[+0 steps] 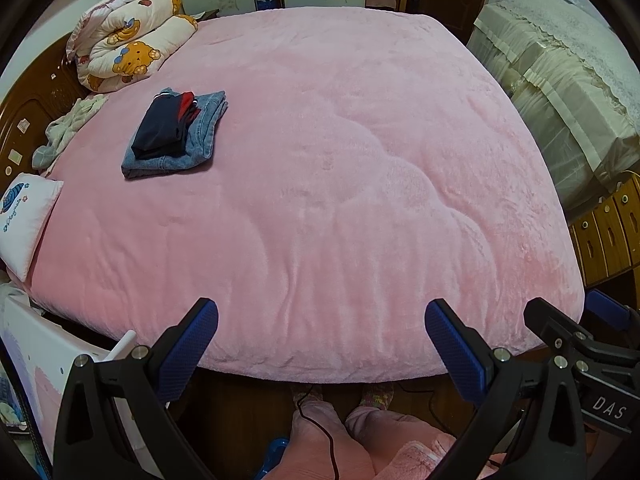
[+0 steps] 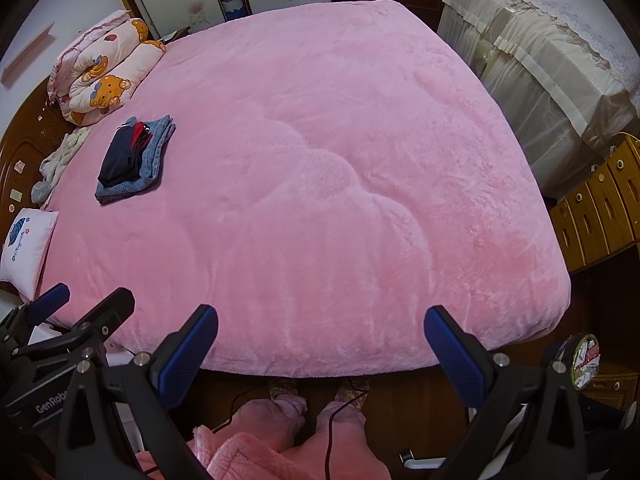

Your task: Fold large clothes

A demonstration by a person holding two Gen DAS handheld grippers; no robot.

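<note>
Far left edge: white embroidered small pillow (image 1: 26, 222), grey-white crumpled cloth (image 1: 64, 130) above it, rolled bear-print cream quilt (image 1: 132, 46) upper left. Left of centre on the fuzzy pink bed blanket (image 1: 340, 160): stack of folded clothes, dark navy folded garment (image 1: 160, 128) lying on folded blue denim jeans (image 1: 188, 140). Bottom centre: left gripper (image 1: 322, 344) spread wide, holding nothing. Right gripper (image 2: 321, 350) likewise wide, holding nothing. Right edge: cream lace-covered furniture (image 1: 560, 80).

Bedroom clutter around the pink bed

A bear-print quilt (image 1: 132, 44) lies rolled upper left; a white pillow (image 1: 26, 222) at left edge; wooden drawers (image 2: 596, 208) at right.
</note>
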